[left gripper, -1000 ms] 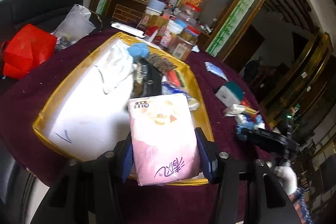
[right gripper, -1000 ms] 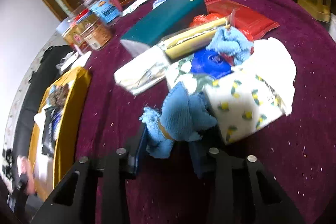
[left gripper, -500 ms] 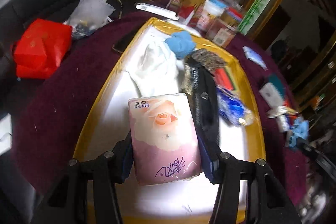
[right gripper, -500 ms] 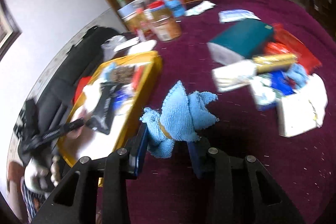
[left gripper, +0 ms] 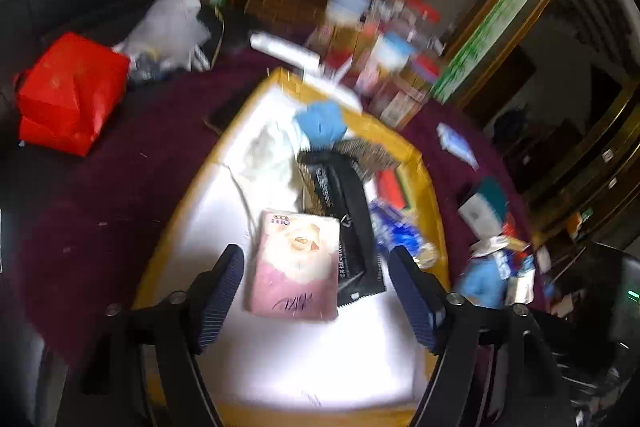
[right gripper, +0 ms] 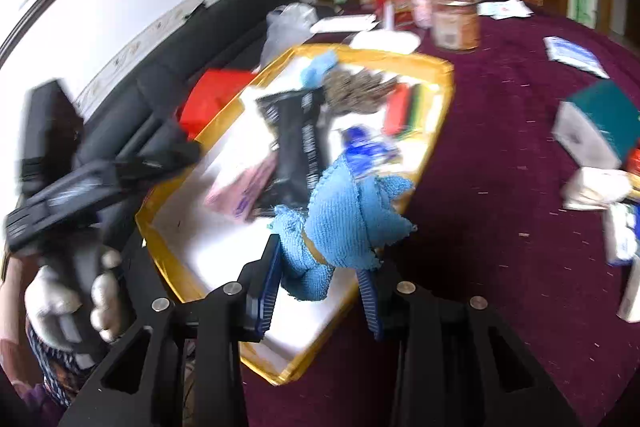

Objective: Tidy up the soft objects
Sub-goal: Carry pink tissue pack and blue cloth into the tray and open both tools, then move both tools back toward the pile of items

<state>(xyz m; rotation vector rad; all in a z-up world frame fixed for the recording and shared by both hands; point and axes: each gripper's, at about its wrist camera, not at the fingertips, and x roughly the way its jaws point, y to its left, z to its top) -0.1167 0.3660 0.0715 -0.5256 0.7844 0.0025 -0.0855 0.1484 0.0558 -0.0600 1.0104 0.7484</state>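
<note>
Right now your right hand-held gripper (right gripper: 320, 291) is clamped on the blue knitted cloth (right gripper: 348, 223), hanging over the near corner of the yellow tray (right gripper: 444, 95) and not yet inside. Let go there and the cloth may drape over the rim or slide onto the maroon bench (right gripper: 520, 267). Your left hand-held gripper (left gripper: 316, 295) has just been opening; its jaws stand apart with the pink tissue pack (left gripper: 294, 263) lying free between them on the tray floor, against the black pouch (left gripper: 348, 223). Lift carelessly and a finger could catch the pack and drag it, or your two grippers could collide over the tray.
</note>
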